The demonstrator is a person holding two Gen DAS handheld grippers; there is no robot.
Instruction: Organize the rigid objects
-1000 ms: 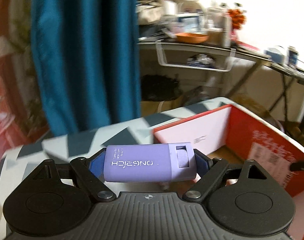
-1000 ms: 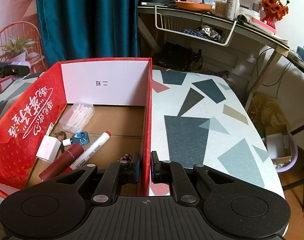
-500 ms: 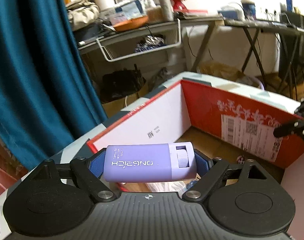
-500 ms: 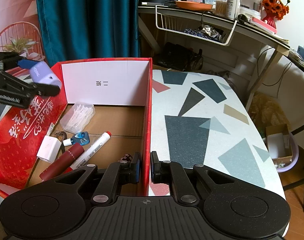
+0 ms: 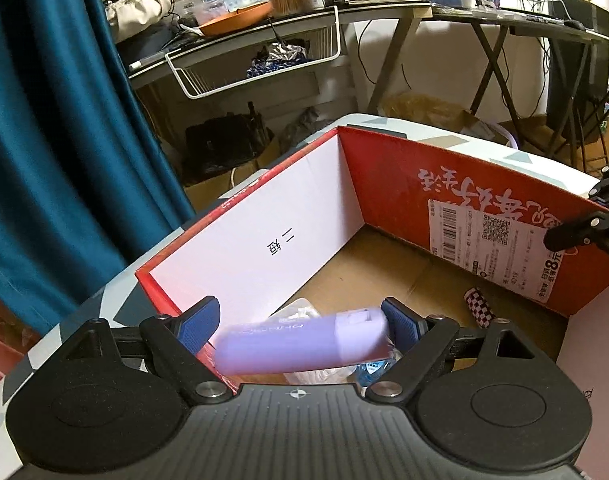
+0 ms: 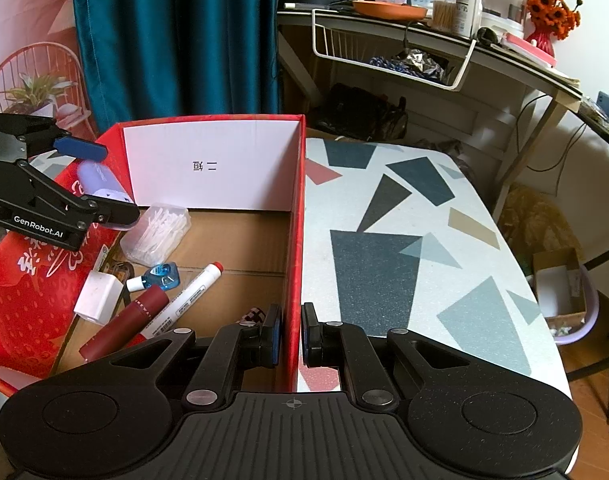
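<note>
A lilac rectangular case (image 5: 300, 346) lies between the fingers of my left gripper (image 5: 300, 316), above the near left corner of the red cardboard box (image 5: 384, 184). The case is blurred and tilted. Its left end sags below the left pad (image 5: 196, 324), with a gap; its right end is against the right pad. In the right wrist view one blue pad (image 6: 80, 149) stands clear of the case (image 6: 98, 178). My right gripper (image 6: 291, 338) is shut on the box's right wall (image 6: 294, 240). In the box lie a swab case (image 6: 154, 234), a marker (image 6: 184, 300) and a dark red tube (image 6: 124, 326).
A white block (image 6: 98, 298), a small blue bottle (image 6: 160, 278) and a checkered piece (image 6: 256, 314) also lie in the box. The patterned table (image 6: 384, 240) runs right of it. A teal curtain (image 6: 176, 40) and a cluttered desk with a wire basket (image 6: 392, 60) stand behind.
My left gripper swung from outside the box to above its left corner. The case, held level and sharp before, now sits lower, tilted and blurred. The right gripper has not moved.
</note>
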